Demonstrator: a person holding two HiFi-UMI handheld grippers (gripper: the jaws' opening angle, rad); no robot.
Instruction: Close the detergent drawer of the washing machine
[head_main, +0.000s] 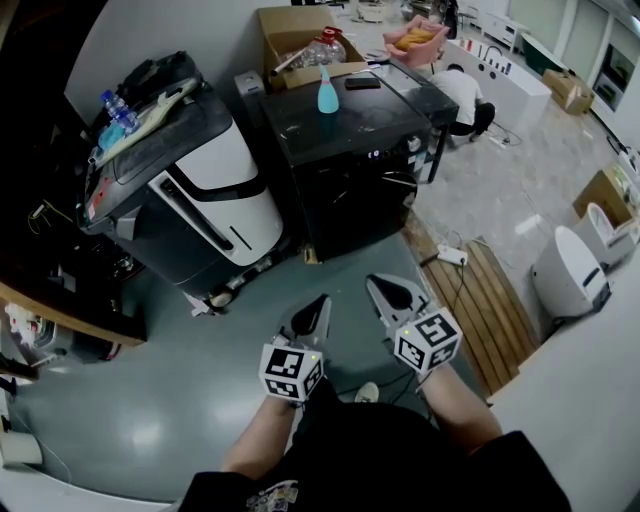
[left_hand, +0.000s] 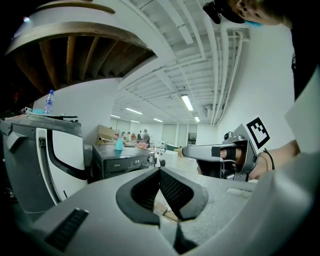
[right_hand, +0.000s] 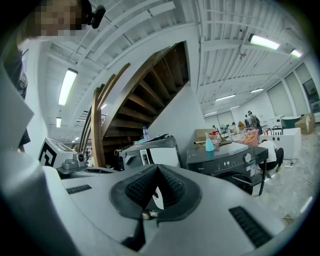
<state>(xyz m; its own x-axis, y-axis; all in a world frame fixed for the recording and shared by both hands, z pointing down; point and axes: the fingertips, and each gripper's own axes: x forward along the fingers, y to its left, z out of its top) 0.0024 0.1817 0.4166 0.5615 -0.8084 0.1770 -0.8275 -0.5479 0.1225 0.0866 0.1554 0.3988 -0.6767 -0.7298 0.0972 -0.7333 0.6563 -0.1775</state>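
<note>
Both tongs are closed tight with nothing between the pads: left gripper (head_main: 318, 308), right gripper (head_main: 385, 295). They are held side by side, low in the head view.

- Target: the black washing machine (head_main: 350, 170) stands on the floor straight ahead of you, well apart from both tips and facing you.
- Its control strip runs across the top front edge, with lit marks and a knob (head_main: 415, 145) toward the right end.
- The detergent drawer (right_hand: 202, 167) should be at the left end of that strip. The front is too dark to tell how far out it stands.
- Judged line of push: straight away from you, into the machine's front, along its front-to-back axis.
- Your left gripper looks slightly better lined up with that left end. Neither is clearly nearer.
- On top: a blue bottle (head_main: 328, 92) near the middle of the back edge, clear of the drawer.
- Surroundings: grey smooth floor (head_main: 150, 400), a white-and-grey appliance (head_main: 200, 190) tilted just left of the washer, and wooden slats (head_main: 490, 300) to its right.
- A person (head_main: 462, 95) crouches behind its far right corner.
- It is a large lit hall, with a stair overhead on your left.
</note>
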